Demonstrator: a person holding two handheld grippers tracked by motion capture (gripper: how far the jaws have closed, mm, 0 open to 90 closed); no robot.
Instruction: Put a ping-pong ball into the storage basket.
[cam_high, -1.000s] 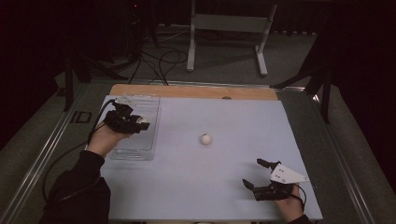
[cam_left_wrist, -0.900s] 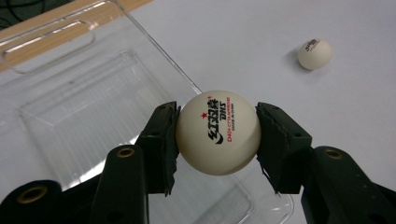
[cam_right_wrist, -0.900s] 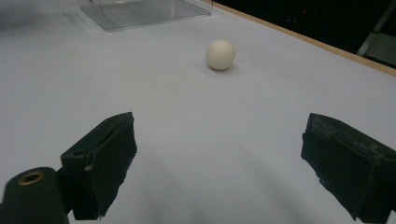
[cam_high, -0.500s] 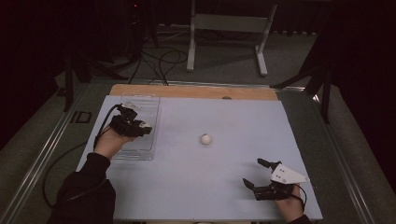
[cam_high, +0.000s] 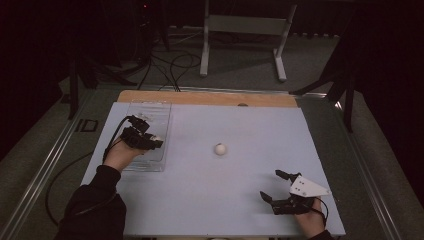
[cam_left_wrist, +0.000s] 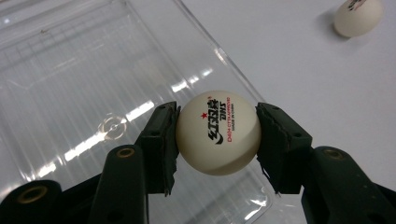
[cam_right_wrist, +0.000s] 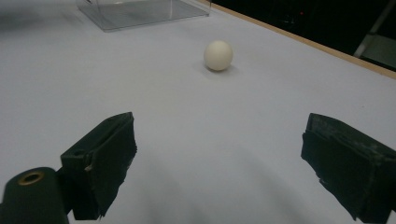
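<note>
A white ping-pong ball (cam_left_wrist: 218, 133) with printed lettering sits between the black pads of my left gripper (cam_left_wrist: 217, 140), which is shut on it. The gripper hangs over the near right part of a clear plastic tray (cam_left_wrist: 70, 70). From the high view, the left gripper (cam_high: 150, 140) is above the tray (cam_high: 155, 117) at the table's left. A second white ball (cam_high: 220, 148) lies alone mid-table, also seen as a ball (cam_right_wrist: 218, 55) ahead of my right gripper (cam_right_wrist: 217, 154). The right gripper (cam_high: 270, 184) rests near the front right, jaws wide apart and holding nothing.
A pale blue sheet (cam_high: 240, 210) covers the table, with a wooden strip (cam_high: 205, 97) along the far edge. Beyond it stand a metal frame (cam_high: 245, 25) and floor cables (cam_high: 170, 60). The left gripper's cable (cam_high: 60, 175) trails off the left side.
My left gripper has moved with its ball toward the near end of the tray and slightly right. The right gripper and the loose ball have stayed put.
</note>
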